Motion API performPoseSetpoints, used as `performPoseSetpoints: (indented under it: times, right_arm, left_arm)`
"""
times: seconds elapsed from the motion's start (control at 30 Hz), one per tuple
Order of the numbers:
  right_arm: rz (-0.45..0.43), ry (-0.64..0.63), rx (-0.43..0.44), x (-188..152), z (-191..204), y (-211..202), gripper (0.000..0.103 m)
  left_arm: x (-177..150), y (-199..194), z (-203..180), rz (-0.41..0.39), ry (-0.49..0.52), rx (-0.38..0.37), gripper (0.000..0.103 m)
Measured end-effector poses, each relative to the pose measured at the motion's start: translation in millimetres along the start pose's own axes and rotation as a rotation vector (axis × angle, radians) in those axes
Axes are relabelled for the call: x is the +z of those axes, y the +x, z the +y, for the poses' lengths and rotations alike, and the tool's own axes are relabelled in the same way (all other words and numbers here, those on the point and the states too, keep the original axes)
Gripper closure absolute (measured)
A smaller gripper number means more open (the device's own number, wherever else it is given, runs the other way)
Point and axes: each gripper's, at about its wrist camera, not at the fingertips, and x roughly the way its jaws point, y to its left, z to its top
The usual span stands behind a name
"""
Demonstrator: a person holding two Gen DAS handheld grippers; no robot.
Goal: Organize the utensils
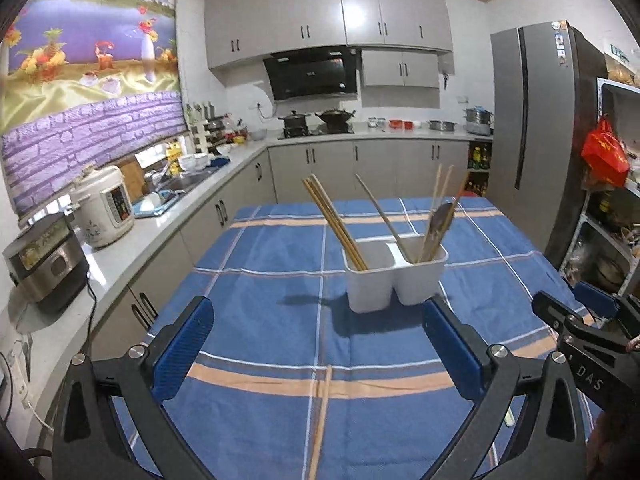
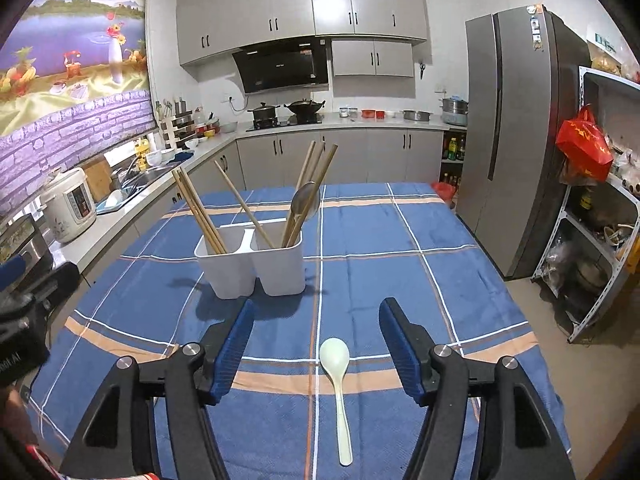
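**Operator:** Looking at the white utensil holder (image 1: 394,276) first: it stands upright on the blue plaid cloth (image 1: 256,280), two compartments side by side. From my left camera, the left compartment holds a pair of wooden chopsticks (image 1: 336,224) leaning left. The right one holds more chopsticks (image 1: 438,216), one of them slanting left across the divider, plus a metal spoon (image 1: 442,218) with its bowl up.

**Observer:** Anything loose on the surface?

**Operator:** Yes. A single wooden chopstick (image 1: 320,420) lies flat on the cloth below my left gripper (image 1: 318,344), running toward the camera. On the right camera a pale green spoon (image 2: 339,376) lies flat too, bowl toward the holder, handle toward me.

**Observer:** And your fingers?

**Operator:** My left fingers (image 1: 182,352) are spread as wide as they go, with nothing between them but cloth; the holder sits beyond the tips. My right gripper (image 2: 316,344) has its fingers (image 2: 234,352) apart as well, with nothing pinched. The green spoon's bowl shows in the gap between them, lying on the cloth beneath, touched by neither pad.

**Observer:** What surrounds that?

**Operator:** Grey cabinets (image 2: 304,4), a stove with a wok (image 2: 304,107), a rice cooker (image 2: 70,204) on the left counter, and a grey fridge (image 2: 516,128) to the right.
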Motion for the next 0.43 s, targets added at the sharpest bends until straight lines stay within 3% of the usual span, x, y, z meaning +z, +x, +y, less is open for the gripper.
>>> performPoseSetpoints:
  times: [0.43]
  right_arm:
    - [0.021,0.009,0.001,-2,-9,4,0.032]
  left_arm:
    - [-5,10,-9,0.090,-0.009,-0.008,0.000]
